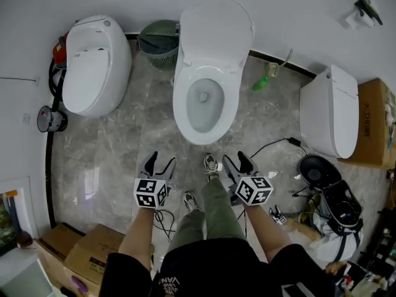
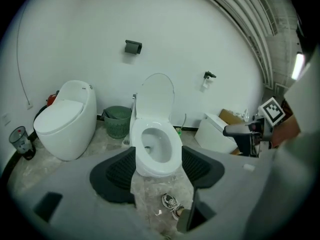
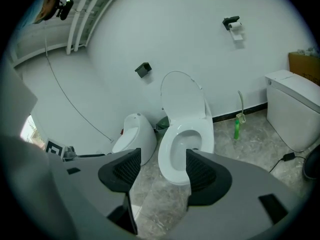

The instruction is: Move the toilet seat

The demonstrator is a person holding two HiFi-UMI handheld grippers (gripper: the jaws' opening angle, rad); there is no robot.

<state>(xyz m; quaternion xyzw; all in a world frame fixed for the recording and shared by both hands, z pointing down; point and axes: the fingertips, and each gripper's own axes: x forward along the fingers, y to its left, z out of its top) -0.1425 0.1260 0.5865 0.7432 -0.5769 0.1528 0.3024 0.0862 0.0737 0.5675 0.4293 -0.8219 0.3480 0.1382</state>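
The white toilet [image 1: 204,104] stands in the middle of the floor against the far wall. Its lid [image 1: 216,28] is raised and leans back towards the wall, and the ring round the bowl [image 2: 156,143] lies flat. My left gripper [image 1: 162,161] hangs a short way in front of the bowl, to its left, and is open with nothing between the jaws. My right gripper [image 1: 235,159] is level with it on the right, also open and empty. Both point at the toilet [image 3: 184,144] and touch nothing. The person's shoe [image 1: 211,164] stands between them.
A second white toilet [image 1: 93,64] with closed lid stands at the left, a green basket [image 1: 159,42] beside it. A green bottle [image 1: 261,83] lies at the wall. Right: another toilet [image 1: 331,110], a cardboard box [image 1: 374,122], black gear and cables [image 1: 322,178]. More boxes [image 1: 80,252] lie near left.
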